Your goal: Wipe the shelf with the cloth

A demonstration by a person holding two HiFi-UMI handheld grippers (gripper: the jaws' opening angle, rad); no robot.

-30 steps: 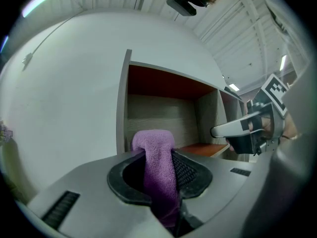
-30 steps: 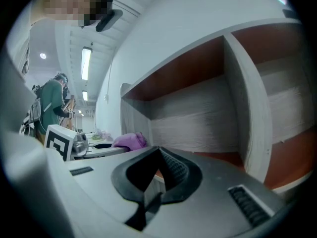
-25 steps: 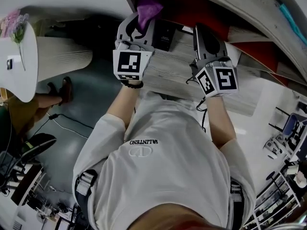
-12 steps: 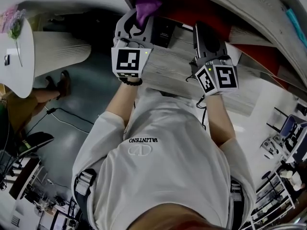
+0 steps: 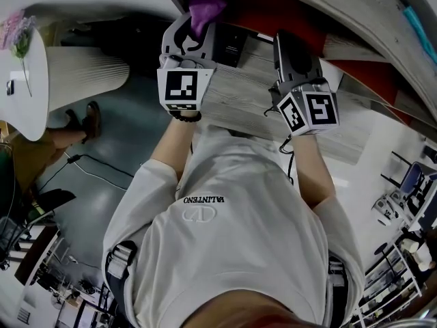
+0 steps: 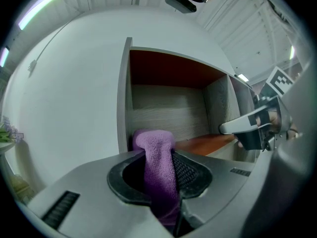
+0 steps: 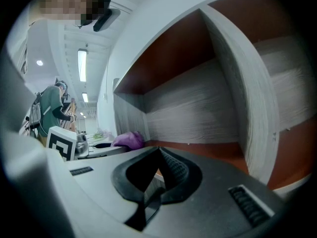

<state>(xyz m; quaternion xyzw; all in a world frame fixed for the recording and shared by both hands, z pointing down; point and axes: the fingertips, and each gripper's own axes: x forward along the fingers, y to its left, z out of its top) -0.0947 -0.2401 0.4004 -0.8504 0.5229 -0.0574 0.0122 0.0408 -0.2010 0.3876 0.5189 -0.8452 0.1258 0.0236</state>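
Left hand-held gripper [image 6: 168, 170] clamped on cloth [image 6: 154, 150], right hand-held gripper [image 7: 158, 157] closed empty; cloth may pull free if dragged hard across shelf [image 6: 203, 144].

Grey floor [image 5: 113, 152], white rnd table [image 5: 34, 108]

Both arms raised and stretched forward, grippers level and near each other, apart.
Clamping the cloth [image 6: 157, 152] in the left gripper [image 5: 196, 24]: jaws pinched on it, one fold poking out past the tips, the rest hanging down between the pads. Keeping nothing in the right gripper [image 5: 289, 45]: jaws closed tip to tip. Forearms bare below short white sleeves, elbows slightly bent, dark band on the left wrist [image 5: 186, 119]. Marker cubes on both grippers facing back at the head camera. Left gripper tilted a little to the right, right gripper a little to the left.
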